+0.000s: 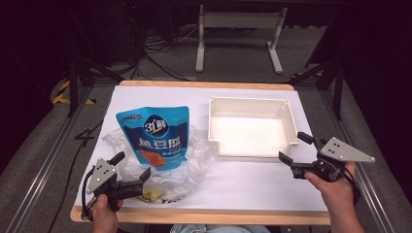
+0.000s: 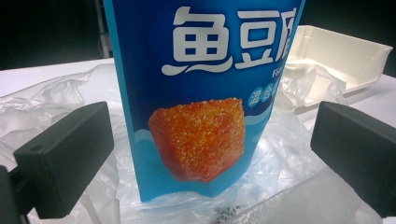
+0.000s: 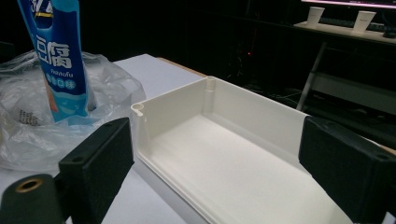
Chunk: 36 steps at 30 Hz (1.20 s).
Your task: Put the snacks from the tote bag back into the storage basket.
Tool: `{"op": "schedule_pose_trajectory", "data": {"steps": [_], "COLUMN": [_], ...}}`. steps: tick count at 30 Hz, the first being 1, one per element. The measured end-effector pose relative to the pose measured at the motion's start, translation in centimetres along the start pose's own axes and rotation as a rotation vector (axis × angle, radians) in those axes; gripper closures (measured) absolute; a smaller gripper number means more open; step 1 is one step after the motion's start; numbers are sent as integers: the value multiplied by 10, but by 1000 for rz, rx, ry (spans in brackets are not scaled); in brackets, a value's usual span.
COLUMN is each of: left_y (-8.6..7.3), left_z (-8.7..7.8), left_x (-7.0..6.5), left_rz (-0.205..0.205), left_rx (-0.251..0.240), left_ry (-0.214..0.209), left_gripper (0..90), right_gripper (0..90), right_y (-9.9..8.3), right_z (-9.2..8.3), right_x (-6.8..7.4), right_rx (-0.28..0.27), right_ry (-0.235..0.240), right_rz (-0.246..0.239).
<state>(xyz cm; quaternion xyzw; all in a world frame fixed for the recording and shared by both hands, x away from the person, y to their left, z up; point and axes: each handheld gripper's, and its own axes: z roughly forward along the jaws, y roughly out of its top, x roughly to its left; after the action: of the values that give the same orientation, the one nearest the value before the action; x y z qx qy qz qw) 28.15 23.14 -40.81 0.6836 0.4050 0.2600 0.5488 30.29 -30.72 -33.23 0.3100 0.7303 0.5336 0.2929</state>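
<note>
A blue snack pouch (image 1: pixel 154 136) stands upright on crumpled clear plastic (image 1: pixel 197 160) at the tabletop's (image 1: pixel 252 184) left half. A white tray (image 1: pixel 252 127) sits right of centre. Left gripper (image 1: pixel 132 171) near the front-left corner, jaws wide; right gripper (image 1: pixel 295 147) near the tray's front-right corner, jaws wide, holding nothing.

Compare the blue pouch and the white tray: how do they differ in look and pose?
The blue pouch is a printed, soft package that stands upright; the white tray is plain, rigid and sits flat with its open side up. The pouch rests on crumpled clear plastic bag; the tray sits straight on the white table cover. The pouch is sealed and full-looking; the tray is empty. Both are ungripped, each facing an open gripper.
</note>
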Motion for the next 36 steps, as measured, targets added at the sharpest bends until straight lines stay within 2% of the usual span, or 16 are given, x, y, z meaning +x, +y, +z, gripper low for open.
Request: {"op": "schedule_pose_trajectory", "data": {"steps": [12,36], "left_y": [0,0], "left_z": [-1,-5], "left_x": [-1,-2], "left_rz": [15,23], "left_rx": [-4,-18], "left_ry": [3,0], "left_gripper": [1,1], "right_gripper": [97,90], "right_y": [20,58], "right_z": [31,95], "right_x": [14,49], "right_rx": [17,-5], "right_ry": [89,246], "right_rz": [-23,-80]}}
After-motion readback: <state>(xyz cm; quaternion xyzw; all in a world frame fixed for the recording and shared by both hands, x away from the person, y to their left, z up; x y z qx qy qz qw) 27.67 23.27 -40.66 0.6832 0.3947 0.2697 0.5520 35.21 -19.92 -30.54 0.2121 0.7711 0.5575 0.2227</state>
